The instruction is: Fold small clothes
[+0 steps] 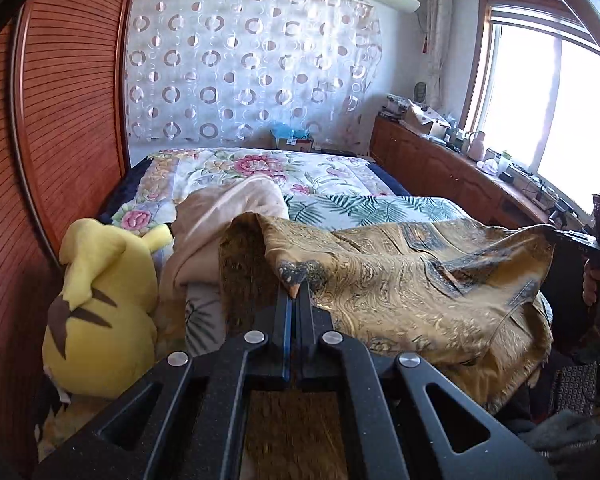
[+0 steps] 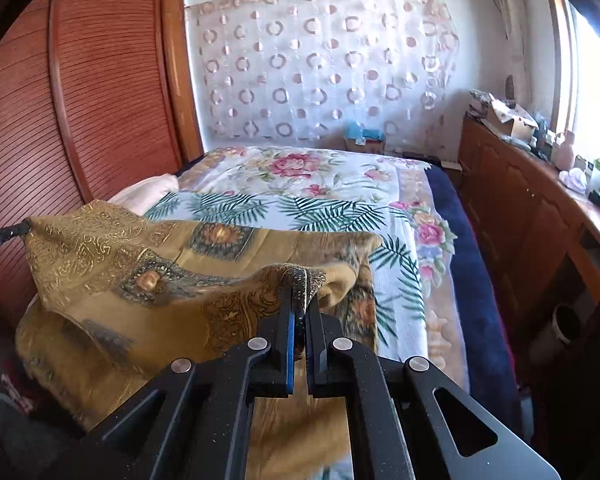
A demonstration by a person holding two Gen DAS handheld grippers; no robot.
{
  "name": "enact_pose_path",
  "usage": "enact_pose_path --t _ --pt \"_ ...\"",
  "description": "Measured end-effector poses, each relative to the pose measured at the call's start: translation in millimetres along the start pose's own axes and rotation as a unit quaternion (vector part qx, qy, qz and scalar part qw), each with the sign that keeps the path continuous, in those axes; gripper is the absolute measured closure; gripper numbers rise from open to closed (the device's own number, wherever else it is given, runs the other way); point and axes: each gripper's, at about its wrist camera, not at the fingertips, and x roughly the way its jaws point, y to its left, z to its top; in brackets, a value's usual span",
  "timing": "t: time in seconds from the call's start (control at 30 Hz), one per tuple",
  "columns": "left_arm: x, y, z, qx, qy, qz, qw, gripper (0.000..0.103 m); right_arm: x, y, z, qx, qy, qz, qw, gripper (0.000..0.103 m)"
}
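A gold and brown patterned cloth (image 1: 412,280) hangs stretched above the near end of the bed. My left gripper (image 1: 296,292) is shut on one corner of it. My right gripper (image 2: 302,300) is shut on the other corner; it shows at the far right of the left wrist view (image 1: 556,236). The cloth (image 2: 140,264) sags between the two and drapes down over the bed edge. The left gripper shows at the left edge of the right wrist view (image 2: 24,226).
The bed (image 2: 320,184) carries a floral and leaf-print cover. A yellow plush toy (image 1: 100,312) and a pink blanket (image 1: 228,216) lie at its left. A wooden wardrobe (image 2: 80,100) stands left, a cluttered wooden cabinet (image 2: 540,200) right.
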Motion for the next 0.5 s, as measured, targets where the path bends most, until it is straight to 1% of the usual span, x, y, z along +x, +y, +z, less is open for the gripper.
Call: enact_pose_path --t 0.13,0.2,0.27,0.37,0.4,0.43,0.47,0.5 --pt "-21 0 -24 -0.01 0.011 0.005 0.9999 0.101 -31 0 -20 -0.004 0.013 -0.005 1.0 0.099" --pt "-23 2 -36 -0.014 0.024 0.005 0.9996 0.101 -44 1 -28 -0.003 0.023 -0.01 1.0 0.099" --pt "-16 1 -47 -0.012 0.045 0.007 0.9989 0.101 -47 2 -38 0.004 0.042 -0.002 0.999 0.099" --pt "-4 -1 -58 -0.007 0.071 0.014 0.9973 0.1 -37 3 -52 0.005 0.076 -0.006 0.997 0.099" --pt "-1 -1 -59 -0.007 0.077 0.015 0.9969 0.095 -32 3 -55 0.005 0.085 -0.005 0.996 0.099" --pt "1 -1 -59 -0.006 0.078 0.022 0.9967 0.091 -27 3 -57 0.004 0.093 -0.01 0.996 0.094" --pt "0 0 -59 -0.004 0.074 0.03 0.9968 0.08 -24 4 -56 0.004 0.096 -0.016 0.995 0.085" --pt "0 1 -57 -0.004 0.068 0.032 0.9972 0.068 -21 3 -52 0.002 0.097 -0.027 0.995 0.079"
